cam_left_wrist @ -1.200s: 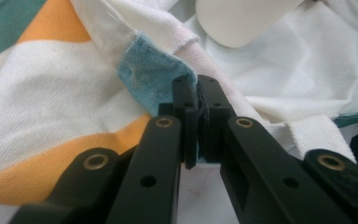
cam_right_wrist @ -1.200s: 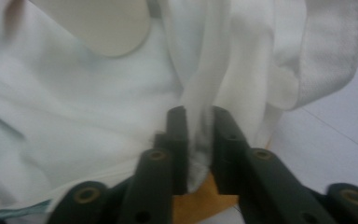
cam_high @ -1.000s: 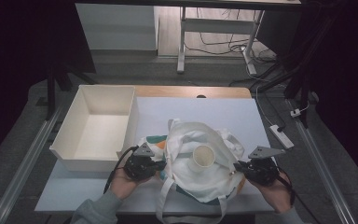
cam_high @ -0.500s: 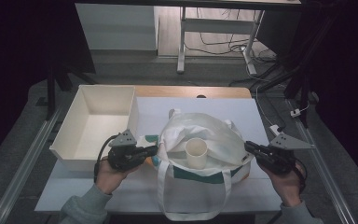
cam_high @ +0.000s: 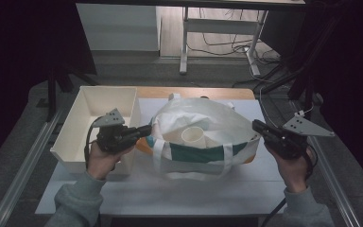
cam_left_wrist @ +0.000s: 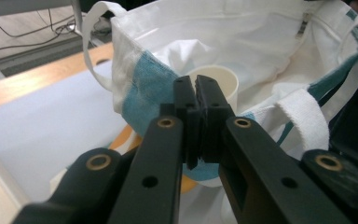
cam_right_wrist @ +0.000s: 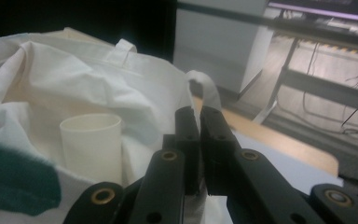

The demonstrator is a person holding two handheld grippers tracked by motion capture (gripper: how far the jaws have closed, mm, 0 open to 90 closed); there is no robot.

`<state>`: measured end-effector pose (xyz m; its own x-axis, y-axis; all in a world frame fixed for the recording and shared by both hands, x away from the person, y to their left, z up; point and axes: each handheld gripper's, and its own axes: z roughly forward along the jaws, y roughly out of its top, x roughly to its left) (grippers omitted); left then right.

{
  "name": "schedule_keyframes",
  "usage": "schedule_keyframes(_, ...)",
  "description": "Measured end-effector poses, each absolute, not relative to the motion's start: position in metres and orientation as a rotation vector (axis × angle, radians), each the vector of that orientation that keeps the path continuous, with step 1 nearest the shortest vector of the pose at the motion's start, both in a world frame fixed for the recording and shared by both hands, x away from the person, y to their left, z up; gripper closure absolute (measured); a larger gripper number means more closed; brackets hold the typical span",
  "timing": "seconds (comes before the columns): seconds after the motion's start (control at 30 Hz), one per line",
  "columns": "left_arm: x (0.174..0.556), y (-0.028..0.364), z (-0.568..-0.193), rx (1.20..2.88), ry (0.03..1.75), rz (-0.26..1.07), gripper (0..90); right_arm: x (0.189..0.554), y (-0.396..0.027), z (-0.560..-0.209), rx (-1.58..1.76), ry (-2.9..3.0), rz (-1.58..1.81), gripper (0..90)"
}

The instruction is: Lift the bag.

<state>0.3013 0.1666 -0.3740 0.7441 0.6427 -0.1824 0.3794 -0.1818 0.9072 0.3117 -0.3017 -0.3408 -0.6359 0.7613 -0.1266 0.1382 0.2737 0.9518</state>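
At the centre of the high view, bag: a white tote bag (cam_high: 203, 137) with a green band and white straps stands open on the counter (cam_high: 123, 189), stretched wide between the two claws.
Bag in left gripper view: the tote bag (cam_left_wrist: 242, 51) takes up the upper right of the frame, teal band at its near corner, one strap loop at upper left.
Bag in right gripper view: the tote bag (cam_right_wrist: 88, 79) spreads over the left half of the frame, a green patch at lower left.
Cup: a pale paper cup (cam_high: 192, 136) stands upright inside the bag, near its middle; also seen at (cam_left_wrist: 223, 81) and (cam_right_wrist: 92, 142).
Left claw: the left claw (cam_high: 146, 130) sits at centre left of the high view, clamped together on the bag's left edge; in its own view (cam_left_wrist: 195, 93) the jaws are pressed together with fabric at their tips.
Right claw: the right claw (cam_high: 256, 126) sits at centre right, clamped on the bag's right edge; in its own view (cam_right_wrist: 198, 122) the jaws are nearly together, pinching white cloth.
Bin: a cream rectangular bin (cam_high: 71, 135) lies at the left of the counter, just beside the left hand (cam_high: 101, 158).
Right hand: the right hand (cam_high: 293, 163) is at lower right.
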Motion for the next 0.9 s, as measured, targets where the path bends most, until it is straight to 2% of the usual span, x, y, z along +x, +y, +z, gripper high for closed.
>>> schedule_keyframes(0.5,0.319,0.176,-0.325,1.718,0.749,0.368,88.3,0.318,-0.299,-0.274,0.715,1.749,1.443,86.5)
schedule_keyframes(0.57,0.325,0.174,-0.328,1.739,0.772,0.393,88.3,0.327,-0.297,-0.276,0.738,1.762,1.42,86.6)
schedule_keyframes(0.9,0.35,0.172,-0.362,1.847,0.864,0.352,88.2,0.361,-0.288,-0.32,0.841,1.883,1.334,86.6)
